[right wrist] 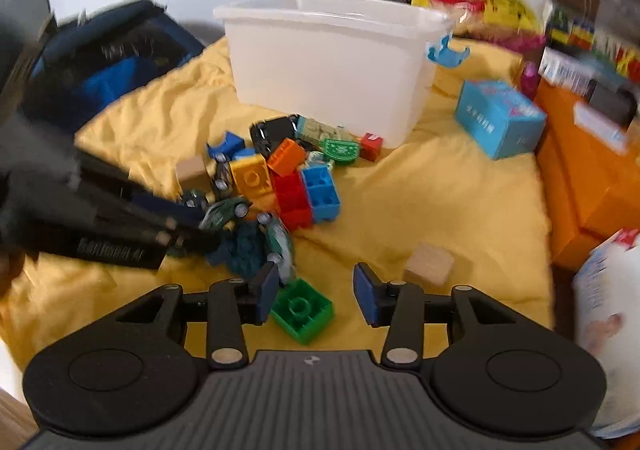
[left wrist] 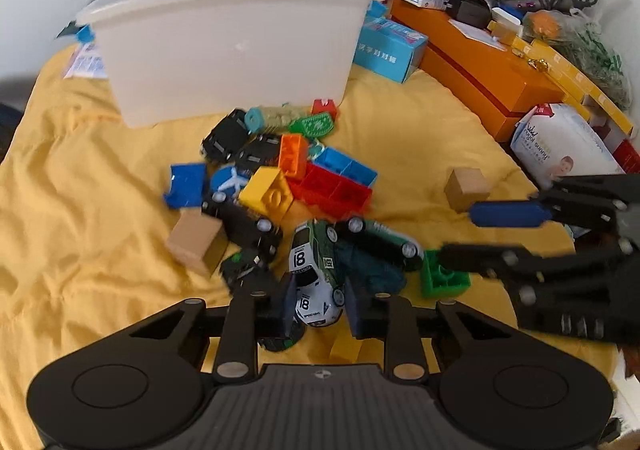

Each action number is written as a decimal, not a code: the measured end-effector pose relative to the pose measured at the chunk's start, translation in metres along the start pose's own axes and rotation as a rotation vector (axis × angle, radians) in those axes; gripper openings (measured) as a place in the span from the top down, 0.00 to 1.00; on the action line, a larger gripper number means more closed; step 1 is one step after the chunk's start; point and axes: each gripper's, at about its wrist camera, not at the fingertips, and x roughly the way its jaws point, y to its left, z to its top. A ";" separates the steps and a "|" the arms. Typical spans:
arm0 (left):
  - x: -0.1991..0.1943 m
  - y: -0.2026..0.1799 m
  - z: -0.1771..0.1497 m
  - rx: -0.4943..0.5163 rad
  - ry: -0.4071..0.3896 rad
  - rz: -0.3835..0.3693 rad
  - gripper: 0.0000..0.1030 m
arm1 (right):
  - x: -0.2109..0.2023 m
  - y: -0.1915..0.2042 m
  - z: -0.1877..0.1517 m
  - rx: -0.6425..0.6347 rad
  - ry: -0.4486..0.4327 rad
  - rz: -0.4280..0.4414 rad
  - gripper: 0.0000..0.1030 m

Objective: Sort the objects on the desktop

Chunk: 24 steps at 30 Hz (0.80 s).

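Partly, the left tool [left wrist: 318, 306] hides the white toy car [left wrist: 314, 290].

The supporting surface is covered by a wrinkled yellow cloth [left wrist: 80, 178]. Directly on the cloth:

- a translucent white plastic bin [left wrist: 228, 50], upright, toward the far edge
- a pile of toys just in front of the bin: a yellow brick [left wrist: 268, 196], a red brick [left wrist: 332, 190], a blue brick [left wrist: 348, 166], an orange brick [left wrist: 294, 154], several toy cars including a white-and-green one numbered 18 [left wrist: 314, 282]
- a wooden cube [left wrist: 196, 244] at the left edge of the pile
- a second wooden cube [left wrist: 466, 190], apart to the right
- a green brick [right wrist: 302, 310] near the front of the pile
- a light-blue carton [left wrist: 390, 50] right of the bin
- a long orange box [left wrist: 480, 74] along the right side
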 end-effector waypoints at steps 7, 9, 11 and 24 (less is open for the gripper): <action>0.004 0.001 0.004 -0.031 -0.001 -0.008 0.70 | 0.038 -0.015 0.022 0.151 0.068 0.160 0.54; 0.009 0.003 0.006 -0.034 0.019 -0.007 0.70 | 0.054 -0.018 0.023 0.172 0.132 0.170 0.54; 0.014 0.007 0.004 -0.056 0.033 -0.035 0.70 | 0.064 -0.022 0.018 0.221 0.179 0.215 0.57; 0.003 0.010 -0.001 -0.001 0.021 -0.046 0.93 | 0.061 -0.056 0.015 0.444 0.155 0.285 0.54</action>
